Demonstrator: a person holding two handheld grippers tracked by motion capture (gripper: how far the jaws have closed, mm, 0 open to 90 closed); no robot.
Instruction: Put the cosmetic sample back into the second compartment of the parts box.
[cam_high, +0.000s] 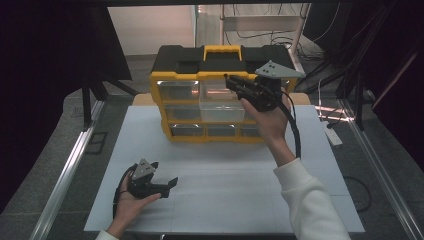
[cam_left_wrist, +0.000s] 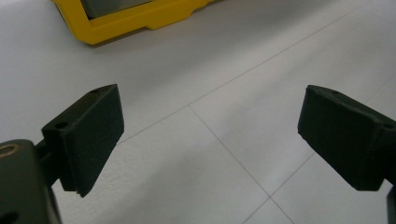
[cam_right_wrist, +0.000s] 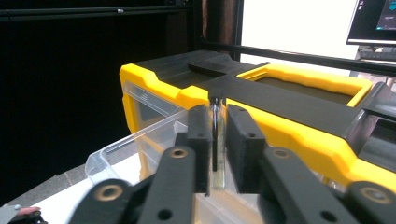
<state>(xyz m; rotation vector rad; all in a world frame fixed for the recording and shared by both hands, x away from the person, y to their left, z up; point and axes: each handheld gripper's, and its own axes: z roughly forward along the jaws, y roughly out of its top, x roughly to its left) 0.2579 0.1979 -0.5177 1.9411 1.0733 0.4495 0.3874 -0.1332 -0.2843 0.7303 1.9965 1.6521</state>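
Two grippers: our left gripper (cam_high: 159, 186) rests spread and empty at seven o'clock, while our right gripper (cam_right_wrist: 217, 140) pinches the clear drawer (cam_high: 220, 107) pulled from the yellow organizer (cam_high: 180, 135) at twelve o'clock; a skewed pull could jam it.

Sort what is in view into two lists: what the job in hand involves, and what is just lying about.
In the job:
- yellow and black organizer
- its clear drawer, pulled out
- thin clear item pinched in the right claw; what it is cannot be told
- left claw, open and empty above the white table

Lying about:
- cables on the floor behind
- white power strip
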